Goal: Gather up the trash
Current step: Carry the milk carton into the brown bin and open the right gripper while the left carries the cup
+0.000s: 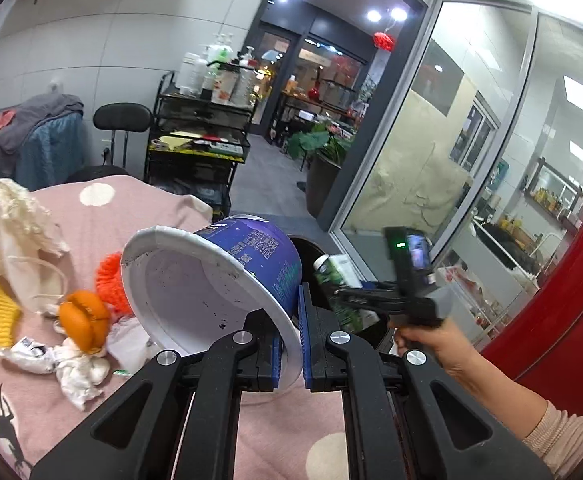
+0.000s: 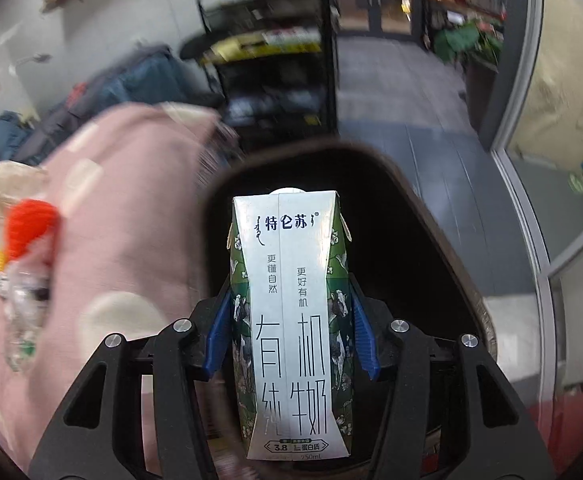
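Trash is in both grippers, carried toward the bin [image 2: 423, 216] that stands beside the pink-covered table [image 1: 139, 208]. Right gripper [image 2: 287, 332], jaws about half apart, clamps a milk carton [image 2: 291, 320] by its sides and holds it over the bin's dark mouth. Left gripper [image 1: 289, 338], jaws nearly closed, pinches the rim of a tipped noodle cup [image 1: 211, 284] over the table edge, the bin just behind it.

Risks, as judged: the thin rim may bend or slip from so narrow a pinch, dropping the cup on the table or floor. Dark flecks inside suggest residue that could spill on the cloth. Released off-centre, the carton may strike the bin's rim and fall outside. Both grippers converge on one opening and may collide. Crumpled tissue [image 1: 79, 372] and knitted toys [image 1: 83, 316] remain on the table; a toy could be taken for trash.
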A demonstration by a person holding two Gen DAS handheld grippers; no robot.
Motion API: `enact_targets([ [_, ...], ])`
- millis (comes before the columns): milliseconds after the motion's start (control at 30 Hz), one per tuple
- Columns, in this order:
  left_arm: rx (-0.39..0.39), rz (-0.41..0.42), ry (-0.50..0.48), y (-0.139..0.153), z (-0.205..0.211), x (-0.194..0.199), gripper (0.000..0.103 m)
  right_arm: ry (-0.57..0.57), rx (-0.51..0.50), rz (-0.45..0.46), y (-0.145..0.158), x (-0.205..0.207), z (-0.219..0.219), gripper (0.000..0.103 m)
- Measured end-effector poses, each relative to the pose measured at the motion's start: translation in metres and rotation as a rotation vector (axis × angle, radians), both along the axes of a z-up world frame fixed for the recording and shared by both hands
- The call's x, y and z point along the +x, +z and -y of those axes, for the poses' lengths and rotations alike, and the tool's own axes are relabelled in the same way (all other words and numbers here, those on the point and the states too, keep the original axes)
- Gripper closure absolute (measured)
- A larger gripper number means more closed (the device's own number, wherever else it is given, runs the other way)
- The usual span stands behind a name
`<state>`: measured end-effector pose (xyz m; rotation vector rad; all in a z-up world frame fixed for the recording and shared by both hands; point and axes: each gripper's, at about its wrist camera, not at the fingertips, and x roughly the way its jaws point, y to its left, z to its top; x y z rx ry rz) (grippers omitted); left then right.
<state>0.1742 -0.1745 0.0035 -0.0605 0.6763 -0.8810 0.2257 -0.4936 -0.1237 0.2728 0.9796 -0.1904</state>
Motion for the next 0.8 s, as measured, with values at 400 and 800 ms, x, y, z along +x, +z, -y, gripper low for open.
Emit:
enact_targets([
  [400,0.057,-0.035,-0.082,-0.006,0.063,0.006,0.095,0.005,0.002,-0.374,-0.084,0.038,0.016,0.051],
  [800,0.08,-0.106,-0.128,-0.016,0.099,0.013,0.095,-0.007,0.047,-0.334,-0.075,0.026,0.026,0.038],
])
